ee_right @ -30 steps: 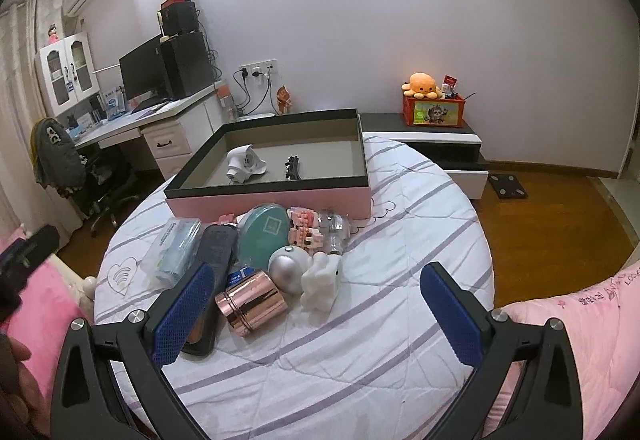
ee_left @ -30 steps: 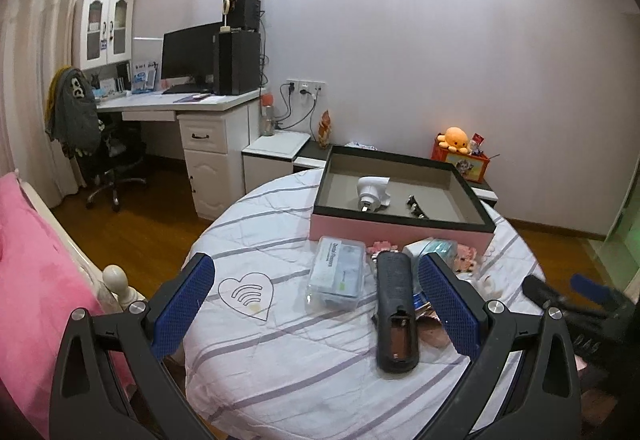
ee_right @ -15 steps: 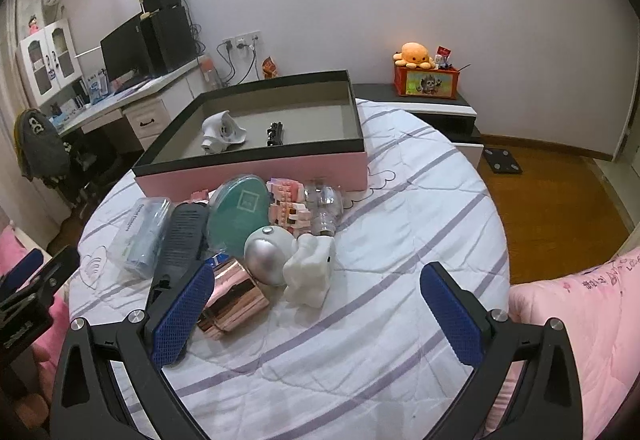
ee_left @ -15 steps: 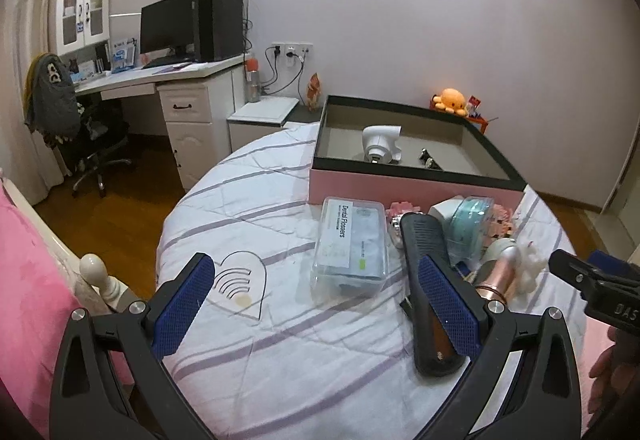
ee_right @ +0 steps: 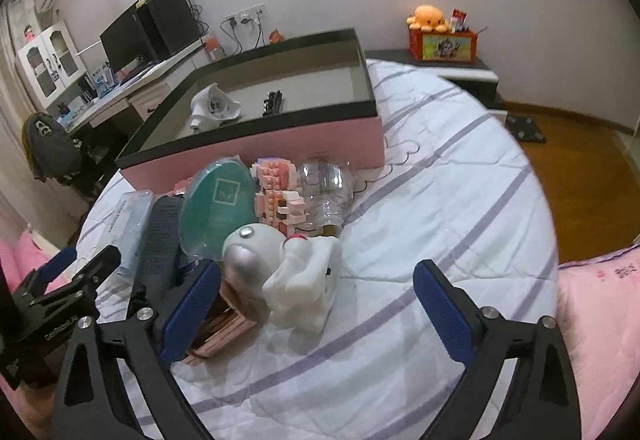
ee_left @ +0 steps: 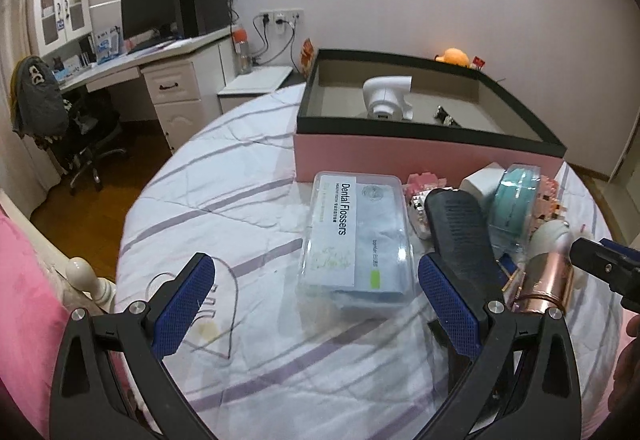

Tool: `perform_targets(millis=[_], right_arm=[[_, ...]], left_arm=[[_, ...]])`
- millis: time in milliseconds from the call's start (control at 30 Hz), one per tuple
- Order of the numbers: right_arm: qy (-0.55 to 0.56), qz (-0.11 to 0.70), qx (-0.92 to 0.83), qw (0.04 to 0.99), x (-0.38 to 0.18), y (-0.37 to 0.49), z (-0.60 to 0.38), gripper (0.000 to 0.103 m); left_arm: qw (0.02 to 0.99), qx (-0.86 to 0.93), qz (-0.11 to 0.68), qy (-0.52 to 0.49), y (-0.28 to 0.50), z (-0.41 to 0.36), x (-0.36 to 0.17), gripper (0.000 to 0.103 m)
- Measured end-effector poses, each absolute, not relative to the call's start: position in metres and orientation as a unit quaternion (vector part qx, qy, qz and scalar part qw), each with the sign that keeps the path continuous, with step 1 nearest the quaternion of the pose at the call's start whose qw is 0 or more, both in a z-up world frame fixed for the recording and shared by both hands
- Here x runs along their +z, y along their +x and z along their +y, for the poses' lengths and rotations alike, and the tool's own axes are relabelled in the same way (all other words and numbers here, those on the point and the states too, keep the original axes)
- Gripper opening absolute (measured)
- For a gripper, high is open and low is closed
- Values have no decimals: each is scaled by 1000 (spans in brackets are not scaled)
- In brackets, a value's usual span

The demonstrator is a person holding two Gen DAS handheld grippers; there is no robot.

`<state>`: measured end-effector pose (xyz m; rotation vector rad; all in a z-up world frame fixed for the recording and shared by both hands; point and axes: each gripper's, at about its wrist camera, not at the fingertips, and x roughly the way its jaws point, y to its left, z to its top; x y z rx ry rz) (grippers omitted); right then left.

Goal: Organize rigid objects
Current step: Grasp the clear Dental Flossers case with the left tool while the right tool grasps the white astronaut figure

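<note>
With the pink box sitting open at the far side of the striped surface, it reads as the bin for this job, and it already holds a white plastic fitting and a small dark clip. Everything else is heaped right against the box's near wall, probably staged for loading. Biggest of the heap, the clear dental flosser case lies flat just in front of the box's left half, and the left gripper hangs over it, fingers spread wide, holding nothing. Beside the case, toward the box's middle, runs the long black comb, then the teal disc propped on edge. Nearer the right gripper, also spread and empty, stand the white animal figure, the silver ball and the rose-gold tin. My guess: the comb crowds the case's right edge, so that finger has little room.
</note>
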<state>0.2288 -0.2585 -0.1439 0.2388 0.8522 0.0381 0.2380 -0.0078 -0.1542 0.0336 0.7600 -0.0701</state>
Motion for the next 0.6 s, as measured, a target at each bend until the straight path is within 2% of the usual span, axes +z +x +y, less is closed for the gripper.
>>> perform_targets(millis=[400, 467, 567, 600], right_arm=[[158, 427, 70, 888, -157, 251, -261, 91], [156, 429, 76, 886, -157, 253, -259, 88], [154, 434, 90, 883, -157, 254, -254, 79], [150, 436, 91, 882, -158, 254, -252, 78]], left_arm=[[894, -43, 447, 6, 278, -11, -179, 100], [895, -48, 443, 7, 279, -12, -178, 96], [897, -54, 439, 16, 277, -15, -177, 83], [897, -60, 437, 16, 277, -17, -177, 76]])
